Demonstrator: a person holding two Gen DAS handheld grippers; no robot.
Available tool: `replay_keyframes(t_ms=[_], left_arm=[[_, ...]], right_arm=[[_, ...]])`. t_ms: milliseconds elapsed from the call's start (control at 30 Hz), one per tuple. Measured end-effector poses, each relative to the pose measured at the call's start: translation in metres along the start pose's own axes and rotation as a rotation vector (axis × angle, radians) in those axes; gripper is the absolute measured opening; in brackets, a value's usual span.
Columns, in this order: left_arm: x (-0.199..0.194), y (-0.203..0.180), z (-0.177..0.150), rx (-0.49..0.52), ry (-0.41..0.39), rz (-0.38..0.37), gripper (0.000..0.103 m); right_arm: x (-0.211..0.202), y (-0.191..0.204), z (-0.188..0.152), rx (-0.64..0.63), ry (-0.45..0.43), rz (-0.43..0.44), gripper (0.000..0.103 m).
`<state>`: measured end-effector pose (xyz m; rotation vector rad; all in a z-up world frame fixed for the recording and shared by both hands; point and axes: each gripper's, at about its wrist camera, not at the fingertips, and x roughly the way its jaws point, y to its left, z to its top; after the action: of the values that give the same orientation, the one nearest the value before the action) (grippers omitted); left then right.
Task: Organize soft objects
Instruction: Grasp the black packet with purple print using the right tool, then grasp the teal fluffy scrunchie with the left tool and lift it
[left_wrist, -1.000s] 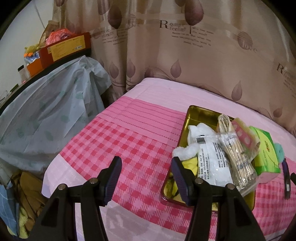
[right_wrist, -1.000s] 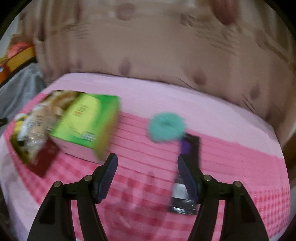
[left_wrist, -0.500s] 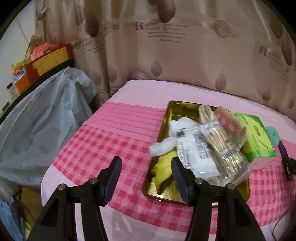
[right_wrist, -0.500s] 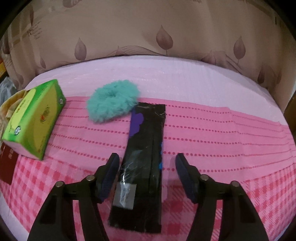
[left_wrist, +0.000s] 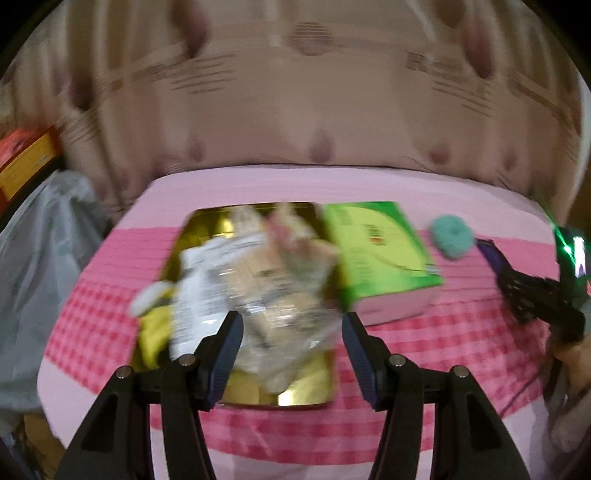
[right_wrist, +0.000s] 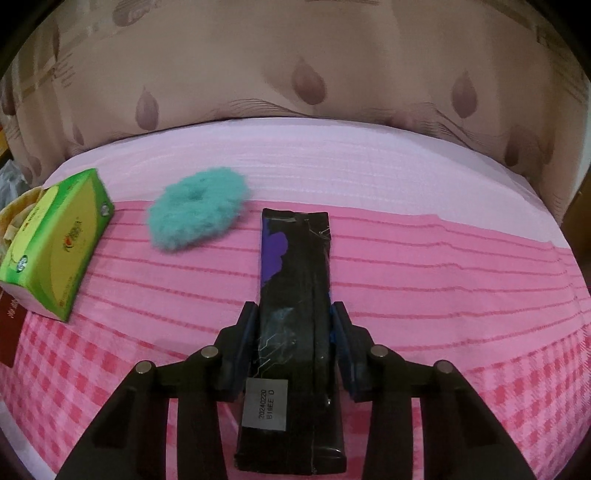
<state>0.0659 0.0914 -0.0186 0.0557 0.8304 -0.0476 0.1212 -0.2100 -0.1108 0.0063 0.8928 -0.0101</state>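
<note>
The long black plastic-wrapped packet with a purple patch and a white date label (right_wrist: 295, 332) lies flat on the pink checked bedspread (right_wrist: 443, 295), its far end pointing at the curtain. The right claw (right_wrist: 294, 332) straddles its near half; its jaws have just been closing, and both pads now press the packet's long sides, so the step in hand looks like the pick-up of this packet. Just beside its far left corner sits the fluffy teal scrunchie (right_wrist: 197, 214), and further left the green tissue box (right_wrist: 55, 247).

The left claw (left_wrist: 291, 350) hangs open and empty above the gold metal tray (left_wrist: 303, 395), which already holds a blurred heap of clear and white bags.

Next, probably, comes a clean lift of the packet, then a carry towards the crowded tray.
</note>
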Motion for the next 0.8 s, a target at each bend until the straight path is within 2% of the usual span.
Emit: replay_keyframes(t_ms=[267, 500, 800], left_arm=[[0.012, -0.081, 0.023, 0.114, 0.010, -0.124, 0.057], [0.039, -0.134, 0.049, 0.144, 0.055, -0.214, 0.057], [0.096, -0.181, 0.086, 0.134, 0.117, -0.236, 0.057]], right_arm=[[-0.007, -0.051, -0.010, 0.036, 0.005, -0.076, 0.036], [-0.007, -0.090, -0.013, 0.084, 0.001, -0.107, 0.036], [-0.007, -0.092, -0.014, 0.099, 0.000, -0.092, 0.037]])
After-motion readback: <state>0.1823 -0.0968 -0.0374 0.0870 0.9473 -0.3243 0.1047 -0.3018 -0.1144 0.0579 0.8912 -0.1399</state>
